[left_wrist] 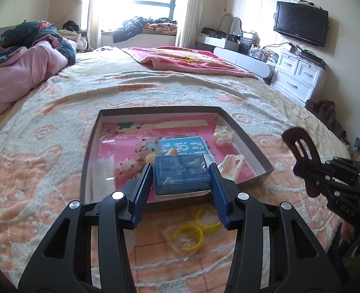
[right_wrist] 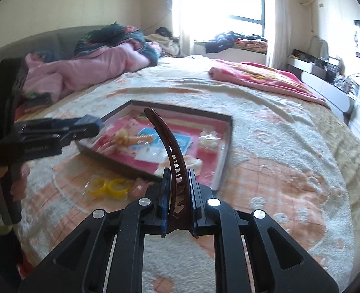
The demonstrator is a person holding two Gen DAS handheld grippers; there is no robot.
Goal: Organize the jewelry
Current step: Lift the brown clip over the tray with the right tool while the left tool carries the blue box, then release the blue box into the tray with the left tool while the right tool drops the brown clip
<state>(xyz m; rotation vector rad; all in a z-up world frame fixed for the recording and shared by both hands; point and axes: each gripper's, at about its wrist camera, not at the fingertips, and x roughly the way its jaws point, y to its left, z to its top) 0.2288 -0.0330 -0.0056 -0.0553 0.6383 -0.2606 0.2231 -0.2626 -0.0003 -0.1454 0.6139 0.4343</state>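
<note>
My left gripper (left_wrist: 180, 183) grasps a small blue box (left_wrist: 182, 174) over the near edge of the tray (left_wrist: 243, 131). My right gripper (right_wrist: 177, 190) is clenched on a curved brown hair clip (right_wrist: 166, 136), up off the bed (right_wrist: 277, 175). Yellow rings in a clear bag (left_wrist: 194, 232) lie on the blanket just near the tray. White clips (left_wrist: 233, 164) sit inside, at the right.
</note>
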